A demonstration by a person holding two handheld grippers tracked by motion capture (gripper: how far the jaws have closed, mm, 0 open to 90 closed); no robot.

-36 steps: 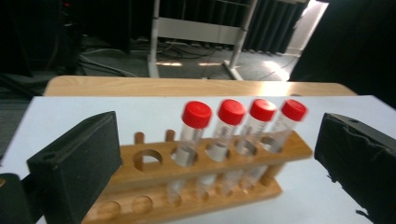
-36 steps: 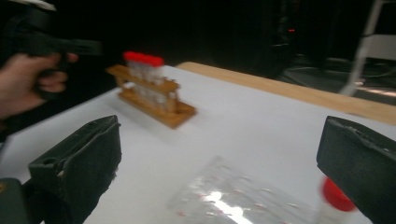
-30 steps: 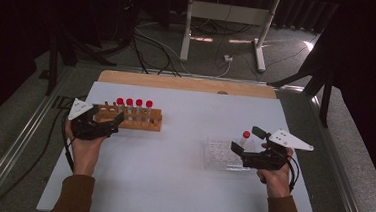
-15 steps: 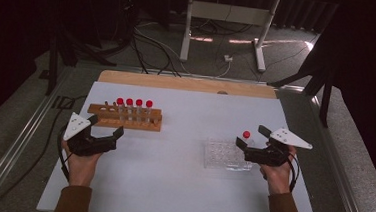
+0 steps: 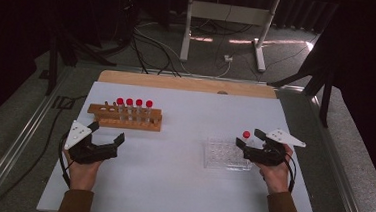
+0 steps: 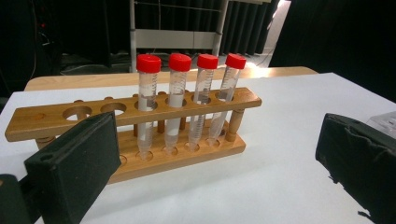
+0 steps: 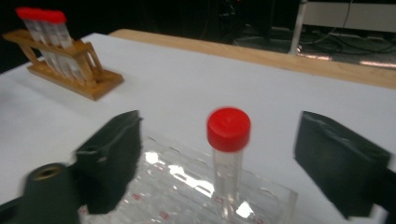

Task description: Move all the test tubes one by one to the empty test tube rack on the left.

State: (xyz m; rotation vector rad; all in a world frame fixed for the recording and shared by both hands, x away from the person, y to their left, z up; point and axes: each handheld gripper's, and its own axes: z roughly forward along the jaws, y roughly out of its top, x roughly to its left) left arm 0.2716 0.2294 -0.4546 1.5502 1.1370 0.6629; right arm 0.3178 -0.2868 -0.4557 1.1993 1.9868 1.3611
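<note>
A red-capped test tube (image 7: 228, 154) stands upright in a clear plastic well plate (image 5: 226, 155) at the table's near right. The right gripper (image 5: 250, 142) brackets it, jaws just closing yet clear of the tube. The left gripper (image 5: 106, 137), jaws wide and empty, sits near the wooden rack (image 6: 140, 122) holding four capped tubes (image 6: 187, 100). Red marks on the plate are unreadable.
</note>
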